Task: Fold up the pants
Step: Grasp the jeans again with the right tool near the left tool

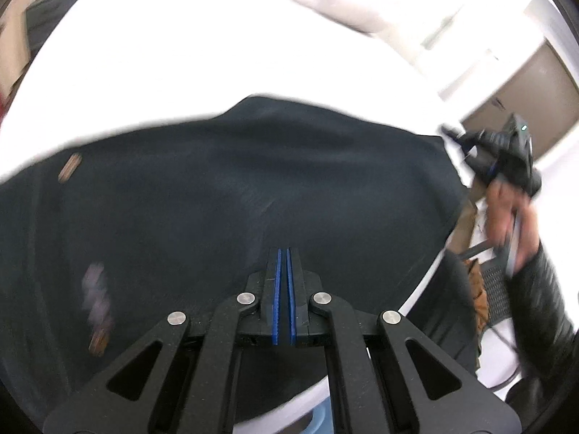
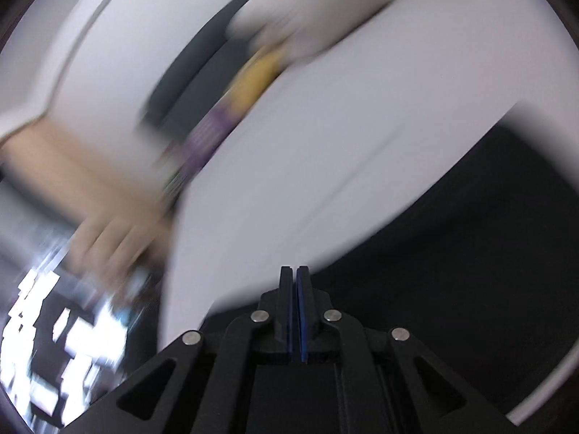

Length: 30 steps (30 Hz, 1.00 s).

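We have the pants lying as a broad dark slab on the white worktop, spread across the middle of the left wrist view and running off its left edge. There's a small brown tab near the upper left of the cloth and a pale blurred patch lower left; can't tell what either is. The far edge of the cloth looks fairly straight, w/ a soft hump at centre.

Left claw sits over the near part of the pants, jaws pinched together, blue pads nearly touching, no cloth visibly between them. Right claw is likewise narrow, jaws close together w/ nothing caught; its view is badly smeared, so we only make out white worktop ahead and dark cloth to its right. In the left view that same right claw shows at the pants' right edge, w/ a hand behind it.

Our read: we're btwn folds, neither claw gripping. How many folds are done, can't say. The slab looks like more than one layer, but that's a guess.

Next move prob needs both claws opened, then each brought to a corner or edge on the same side of the pants, pinching all layers at once, so the cloth lifts evenly and folds over w/o skewing.
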### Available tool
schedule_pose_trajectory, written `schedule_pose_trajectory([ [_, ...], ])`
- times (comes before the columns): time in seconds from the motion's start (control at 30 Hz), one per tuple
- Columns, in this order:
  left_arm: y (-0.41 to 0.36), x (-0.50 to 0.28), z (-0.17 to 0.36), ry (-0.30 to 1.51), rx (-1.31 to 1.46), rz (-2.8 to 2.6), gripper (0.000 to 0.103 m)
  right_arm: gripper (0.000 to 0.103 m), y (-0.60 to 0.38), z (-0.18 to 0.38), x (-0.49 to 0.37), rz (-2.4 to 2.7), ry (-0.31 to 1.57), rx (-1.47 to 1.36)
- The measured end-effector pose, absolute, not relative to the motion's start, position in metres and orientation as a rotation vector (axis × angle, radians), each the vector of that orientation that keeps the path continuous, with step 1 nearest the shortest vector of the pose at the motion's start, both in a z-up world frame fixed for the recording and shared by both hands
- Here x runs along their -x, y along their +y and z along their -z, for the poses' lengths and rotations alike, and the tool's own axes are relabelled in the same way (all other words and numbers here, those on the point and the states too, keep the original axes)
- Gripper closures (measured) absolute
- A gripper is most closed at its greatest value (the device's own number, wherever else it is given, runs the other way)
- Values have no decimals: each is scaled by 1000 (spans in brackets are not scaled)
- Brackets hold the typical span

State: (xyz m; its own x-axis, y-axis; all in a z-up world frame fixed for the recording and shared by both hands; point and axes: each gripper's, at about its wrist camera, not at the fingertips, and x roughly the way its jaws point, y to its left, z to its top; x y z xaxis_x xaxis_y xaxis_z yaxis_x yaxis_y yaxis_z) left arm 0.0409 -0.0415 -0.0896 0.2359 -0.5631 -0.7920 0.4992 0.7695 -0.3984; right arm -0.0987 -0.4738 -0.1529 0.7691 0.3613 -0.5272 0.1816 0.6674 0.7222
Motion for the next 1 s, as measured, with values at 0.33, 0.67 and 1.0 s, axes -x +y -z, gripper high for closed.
schedule_pose_trajectory([
  [0.33,-104,-135,147,1214,57,785,101,103,-429,227,68,-176,894,-947],
  [0.67,-4,-149,143,1134,153,607,101,98,-584,195,145,406,723,-926],
  [1.0,-1,-45,118,1056,164,662,101,98,-345,194,124,-391,846,-965],
])
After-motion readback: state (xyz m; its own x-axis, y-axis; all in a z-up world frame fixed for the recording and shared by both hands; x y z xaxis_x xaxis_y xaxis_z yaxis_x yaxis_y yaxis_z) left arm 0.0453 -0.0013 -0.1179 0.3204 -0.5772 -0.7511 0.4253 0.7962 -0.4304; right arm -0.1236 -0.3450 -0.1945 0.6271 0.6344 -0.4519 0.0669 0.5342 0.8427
